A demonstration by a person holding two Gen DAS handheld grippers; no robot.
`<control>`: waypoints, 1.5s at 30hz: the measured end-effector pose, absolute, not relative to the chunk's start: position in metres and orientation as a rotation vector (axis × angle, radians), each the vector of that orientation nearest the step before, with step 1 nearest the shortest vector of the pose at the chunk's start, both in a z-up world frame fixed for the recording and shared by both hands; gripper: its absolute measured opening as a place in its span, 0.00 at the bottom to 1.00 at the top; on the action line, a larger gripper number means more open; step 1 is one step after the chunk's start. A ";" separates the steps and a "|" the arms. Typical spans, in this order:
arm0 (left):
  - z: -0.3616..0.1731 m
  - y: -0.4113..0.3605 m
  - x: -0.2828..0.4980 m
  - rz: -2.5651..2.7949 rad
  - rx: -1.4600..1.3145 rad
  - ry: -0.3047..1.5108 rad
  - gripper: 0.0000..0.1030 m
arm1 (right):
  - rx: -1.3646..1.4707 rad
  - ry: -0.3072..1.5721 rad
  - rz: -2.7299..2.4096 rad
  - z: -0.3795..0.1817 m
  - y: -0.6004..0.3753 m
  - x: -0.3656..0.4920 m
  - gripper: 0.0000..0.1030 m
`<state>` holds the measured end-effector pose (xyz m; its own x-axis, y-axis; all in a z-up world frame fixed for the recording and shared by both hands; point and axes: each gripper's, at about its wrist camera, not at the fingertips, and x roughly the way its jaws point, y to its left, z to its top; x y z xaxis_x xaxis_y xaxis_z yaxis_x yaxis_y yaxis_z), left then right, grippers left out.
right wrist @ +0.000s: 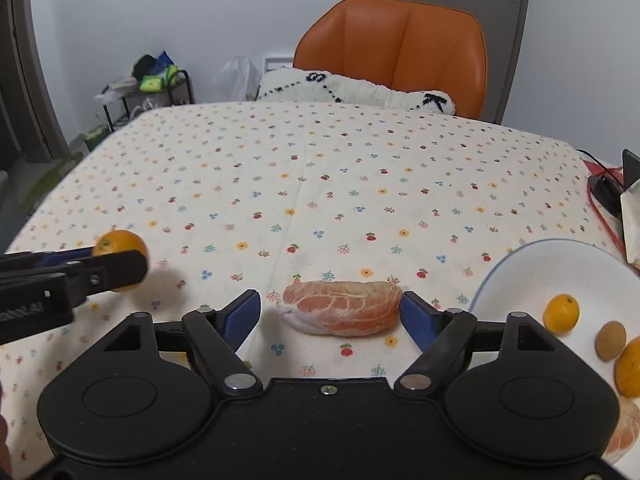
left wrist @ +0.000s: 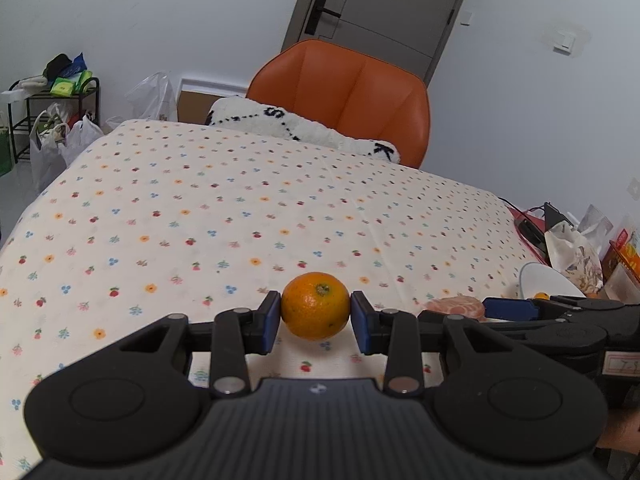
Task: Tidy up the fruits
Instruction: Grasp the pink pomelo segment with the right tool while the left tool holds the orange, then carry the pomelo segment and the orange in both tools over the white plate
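Your left gripper [left wrist: 316, 317] is clamped on a small round orange mandarin [left wrist: 315, 305], its blue pads touching the fruit on both sides, low in the centre of the left wrist view. The right wrist view shows the same mandarin at mid left, held clear of the cloth with a shadow on the fabric just beside it.

Your right gripper [right wrist: 330, 313] stands wide, its blue fingers [right wrist: 240, 317] spread to either side of a peeled pink pomelo segment with white pith [right wrist: 342, 307]. The segment lies on the floral-print cream tablecloth [right wrist: 320, 184] in the lower centre of that view. Its right end sits just beside the right finger, perhaps touching it; I cannot tell which. The left finger stands apart from it.

At the right edge of the right wrist view sits a white plate with a thin blue rim [right wrist: 532, 276]. It holds a small orange citrus fruit [right wrist: 562, 313], a small round brown fruit [right wrist: 610, 340] and a larger orange fruit [right wrist: 630, 367] cut off by the frame. A peeled orange-pink piece [right wrist: 622, 432] shows in the lower right corner, partly hidden behind your gripper body.

An orange leather chair [left wrist: 348, 96] with a white fluffy cushion with black markings [left wrist: 304, 126] stands behind the far edge of the table, at upper centre in both views.
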<state>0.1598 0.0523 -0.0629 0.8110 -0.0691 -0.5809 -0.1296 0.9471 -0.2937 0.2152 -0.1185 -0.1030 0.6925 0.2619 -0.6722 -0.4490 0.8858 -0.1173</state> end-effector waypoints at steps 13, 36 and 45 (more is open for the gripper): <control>-0.071 0.067 0.158 0.047 -0.366 0.630 0.35 | -0.310 0.738 0.460 -0.108 -0.112 0.218 0.73; -0.050 0.041 0.156 -0.001 -0.318 0.600 0.35 | -0.264 0.656 0.519 -0.080 -0.142 0.202 0.61; -0.039 0.001 0.166 -0.066 -0.275 0.595 0.35 | -0.214 0.595 0.470 -0.056 -0.178 0.195 0.61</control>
<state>0.1657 0.0013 -0.0386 0.8274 -0.1404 -0.5438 -0.0172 0.9615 -0.2744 0.1954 -0.1782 -0.0556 0.7270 0.3620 -0.5834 -0.4831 0.8735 -0.0599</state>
